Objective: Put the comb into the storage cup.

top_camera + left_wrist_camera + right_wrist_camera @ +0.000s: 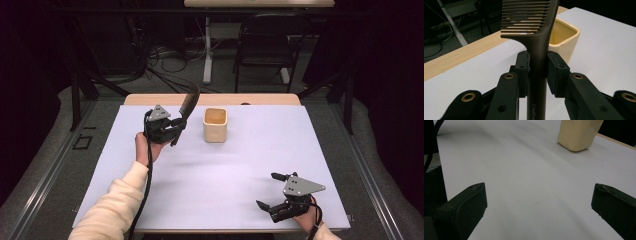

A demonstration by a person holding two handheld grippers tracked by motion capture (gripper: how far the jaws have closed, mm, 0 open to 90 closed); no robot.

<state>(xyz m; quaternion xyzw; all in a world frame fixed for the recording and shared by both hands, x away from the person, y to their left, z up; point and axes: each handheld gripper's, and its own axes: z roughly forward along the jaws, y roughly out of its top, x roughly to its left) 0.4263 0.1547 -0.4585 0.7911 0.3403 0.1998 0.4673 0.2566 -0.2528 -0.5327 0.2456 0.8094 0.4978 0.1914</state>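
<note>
A: High view, L to R: left gripper (176, 131) is raised off the table (215, 165), clamped on the handle of a dark comb (189, 105), teeth end up, just left of the cream cup (215, 124).
B: Why hold it that way?
A: Prob. so the comb can go upright into the cup. Left gripper view has both pads (522, 65) pressing the handle on either side, comb (537, 57) standing straight, cup (562, 37) right behind it.
B: Anything blocking?
A: Not that I see. Cup's mouth is open, looks empty, w/ bare white sheet round it. Right gripper (272, 190) rests near the front right corner, well apart, jaws spread wide, nothing between them. Chair (265, 47) and cables are beyond the table, no bother.
</note>
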